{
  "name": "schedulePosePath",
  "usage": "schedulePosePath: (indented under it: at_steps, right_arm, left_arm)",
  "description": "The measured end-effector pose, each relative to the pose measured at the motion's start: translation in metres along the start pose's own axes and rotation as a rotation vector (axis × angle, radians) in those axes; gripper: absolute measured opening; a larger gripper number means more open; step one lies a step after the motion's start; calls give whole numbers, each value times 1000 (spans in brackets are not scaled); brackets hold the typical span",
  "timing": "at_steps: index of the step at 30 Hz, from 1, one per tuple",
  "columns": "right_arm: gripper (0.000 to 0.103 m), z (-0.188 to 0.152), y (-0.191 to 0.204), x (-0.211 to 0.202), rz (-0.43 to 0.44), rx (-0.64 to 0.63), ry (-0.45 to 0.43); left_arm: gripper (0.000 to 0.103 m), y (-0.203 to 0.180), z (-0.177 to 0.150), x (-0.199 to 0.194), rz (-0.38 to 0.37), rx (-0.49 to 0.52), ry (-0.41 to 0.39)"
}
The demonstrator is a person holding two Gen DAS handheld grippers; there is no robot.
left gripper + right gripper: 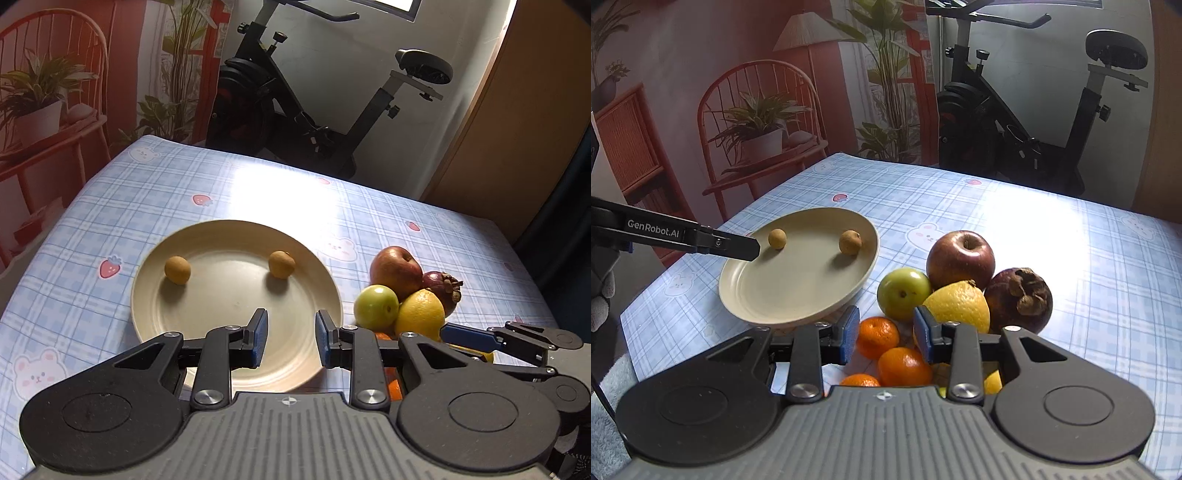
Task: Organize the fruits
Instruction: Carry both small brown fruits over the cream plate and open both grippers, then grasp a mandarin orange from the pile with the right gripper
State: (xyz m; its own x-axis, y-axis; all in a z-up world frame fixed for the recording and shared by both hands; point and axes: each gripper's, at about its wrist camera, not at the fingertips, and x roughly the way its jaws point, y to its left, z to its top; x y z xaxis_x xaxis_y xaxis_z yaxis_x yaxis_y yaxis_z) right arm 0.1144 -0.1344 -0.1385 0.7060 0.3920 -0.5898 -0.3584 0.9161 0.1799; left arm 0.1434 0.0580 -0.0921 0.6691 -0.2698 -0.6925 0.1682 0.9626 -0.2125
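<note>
Two small brown fruits [177, 270] [281, 264] already on cream plate [236, 373], well apart, rest of plate bare. Pile just right of plate on checked tablecloth [92, 206]: red apple [960, 258], green apple [904, 294], lemon [958, 306], dark mangosteen [1019, 300], three mandarins [877, 338] [905, 366] [860, 380] at near edge, all touching or packed close.

Left gripper [291, 339] hovered over plate's near rim, jaws spread, nothing between pads. Right gripper [885, 339] low over the mandarins, jaws spread too, empty; blue pads [851, 334] framed nearest two mandarins w/o contact as far as visible.

Judged step: right-side pick of a mandarin, then over to plate. Doing it well, prob.:
- Pick one fruit only; the two in the gap sat close, so centre on upper-left one before closing.
- Approach from above, pads either side at widest part; round skin likely to slip if off-centre.
- Close gently, soft fruit.
- Watch lemon & green apple resting behind; a nudge could roll the pile.
- Lift straight, clear plate rim, set down in bare area away from brown fruits.
- Keep left claw out of the path.
</note>
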Motion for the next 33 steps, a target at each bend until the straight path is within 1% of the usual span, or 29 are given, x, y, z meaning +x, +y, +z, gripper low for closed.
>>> schedulePosePath:
  at_steps: [5, 8, 13, 21, 24, 27, 33]
  right_arm:
    - [36, -28, 2, -25, 4, -16, -11]
    - [36, -38, 4, -30, 8, -20, -5]
    - [36, -44, 0, -29, 46, 1, 1]
    - [35, -48, 1, -23, 81, -9, 10]
    - [35, -47, 2, -21, 82, -12, -4]
    - [31, -42, -1, -14, 64, -17, -14]
    - [31, -37, -5, 0, 84, 14, 1]
  left_arm:
    - [30, -39, -25, -8, 5, 106, -12]
    - [30, -47, -32, -7, 0, 142, -5]
    - [30, -51, -39, 0, -17, 153, 34]
    - [29, -48, -33, 12, -52, 150, 77]
    - [29, -46, -30, 14, -53, 138, 78]
    - [29, -41, -27, 16, -40, 115, 68]
    - [29, -36, -28, 14, -11, 100, 45]
